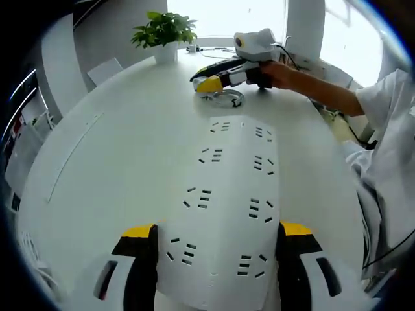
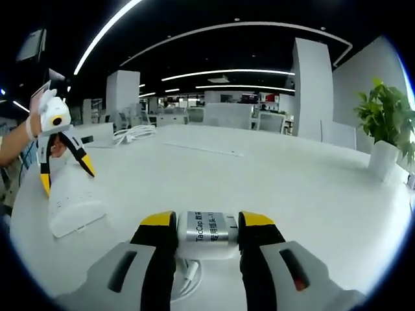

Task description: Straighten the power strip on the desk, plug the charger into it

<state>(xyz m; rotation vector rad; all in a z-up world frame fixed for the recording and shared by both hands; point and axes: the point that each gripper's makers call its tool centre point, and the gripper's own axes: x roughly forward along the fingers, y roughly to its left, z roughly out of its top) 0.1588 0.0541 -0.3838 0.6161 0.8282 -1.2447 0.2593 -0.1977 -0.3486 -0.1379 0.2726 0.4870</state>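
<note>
Left gripper view is looking down along the left gripper (image 1: 217, 249), whose yellow-tipped jaws are standing wide apart on either side of the near end of a white power strip (image 1: 227, 201); whether the pads are touching its edges cannot be told. The power strip is lying flat on the white surface (image 1: 110, 162) and running away from the jaws, its rows of sockets facing up. Beyond its far end the right gripper (image 1: 209, 83), held by a person's hand (image 1: 279, 72), is reaching down at a small white charger (image 1: 224, 97) on the surface. Farther off, a potted plant (image 1: 165, 34) is standing by the window, and the person's white sleeve (image 1: 389, 97) is showing to the right of the jaws. Right gripper view is showing the right gripper (image 2: 207, 236) with its jaws closed in around the charger (image 2: 207, 233), a white block with a silver label, its cable (image 2: 188, 272) trailing back between the jaws. Ahead and to the left, the left gripper (image 2: 63, 162) is hanging jaws-down over the end of the power strip (image 2: 74, 201), its jaws spread. The potted plant (image 2: 389, 123) is standing far right of the jaws.
</note>
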